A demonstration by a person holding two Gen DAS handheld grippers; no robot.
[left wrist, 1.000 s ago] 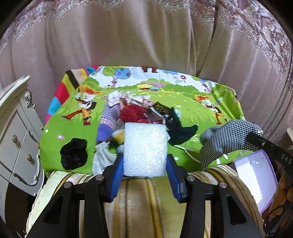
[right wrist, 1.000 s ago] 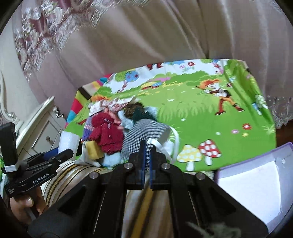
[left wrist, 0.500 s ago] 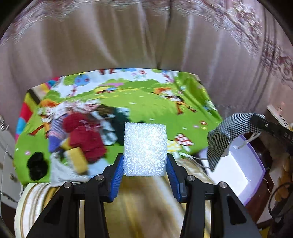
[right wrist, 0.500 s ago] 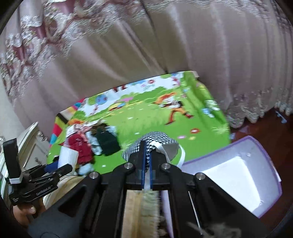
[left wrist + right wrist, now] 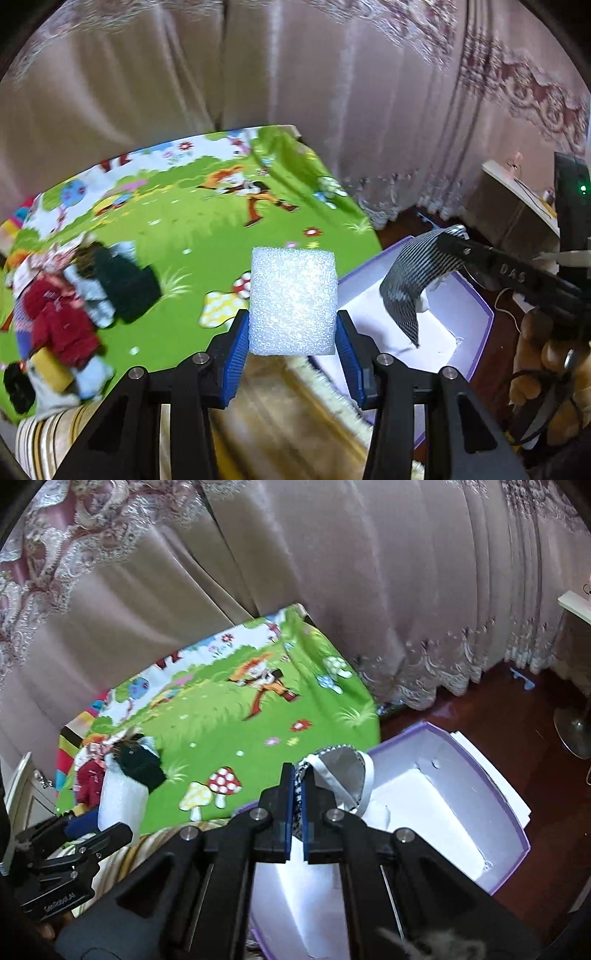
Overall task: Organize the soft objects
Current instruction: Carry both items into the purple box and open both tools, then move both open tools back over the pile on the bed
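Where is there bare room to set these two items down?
The purple box shows a bare white floor beyond the checked cloth. The green mat is bare right of the clothes pile; its left end is crowded.

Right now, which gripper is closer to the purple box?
Right. The right gripper hangs over the purple box with the checkered cloth; the left gripper, clamping the white foam block, is beside the box, nearer the green mat.

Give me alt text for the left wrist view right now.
The left gripper clamps a white foam block above a green cartoon play mat. To its right, the right gripper dangles a black-and-white checked cloth over an open purple box; a clothes pile lies left.
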